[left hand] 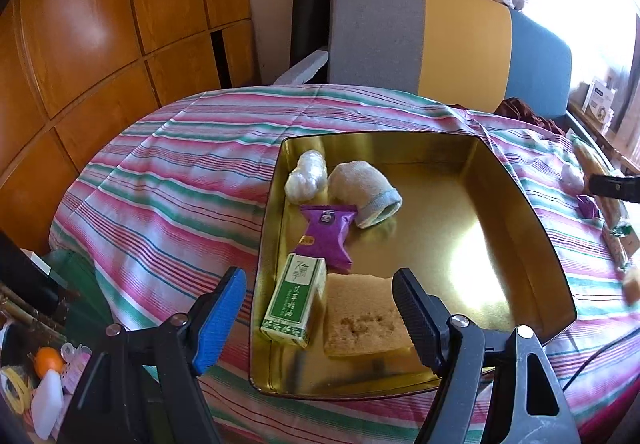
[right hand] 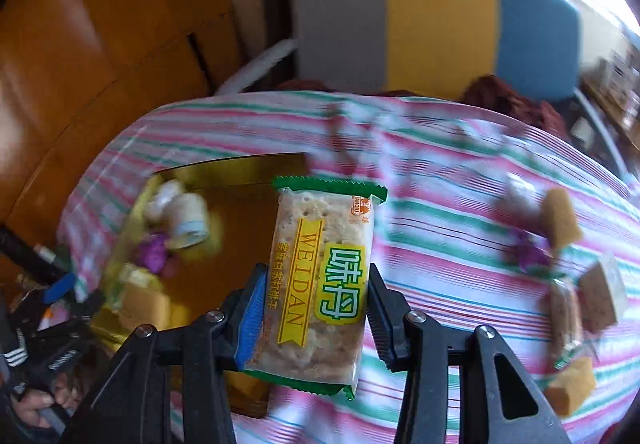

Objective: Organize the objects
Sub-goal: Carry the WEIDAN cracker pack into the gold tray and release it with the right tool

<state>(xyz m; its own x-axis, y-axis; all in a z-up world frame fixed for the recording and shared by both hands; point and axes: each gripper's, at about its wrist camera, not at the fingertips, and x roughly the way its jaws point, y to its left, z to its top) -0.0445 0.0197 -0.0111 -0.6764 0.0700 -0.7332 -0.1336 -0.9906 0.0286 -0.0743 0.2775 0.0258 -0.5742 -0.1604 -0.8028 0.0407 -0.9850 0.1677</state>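
Note:
A gold tin tray (left hand: 516, 199) lies on the striped cloth. In it are a green box (left hand: 294, 300), a tan sponge (left hand: 362, 314), a purple snack packet (left hand: 327, 234), a rolled white sock (left hand: 362, 191) and a white plastic bundle (left hand: 306, 175). My left gripper (left hand: 320, 320) is open and empty, just above the tray's near-left corner. My right gripper (right hand: 316, 316) is shut on a green-edged cracker packet (right hand: 324, 276), held above the cloth at the tray's (right hand: 240, 179) right edge.
Loose on the cloth to the right are sponge pieces (right hand: 560, 219), a purple packet (right hand: 530, 252) and another cracker packet (right hand: 566, 320). A grey, yellow and blue chair back (left hand: 440, 39) stands behind the table. Wooden panelling is at the left. Clutter (left hand: 44, 376) sits low left.

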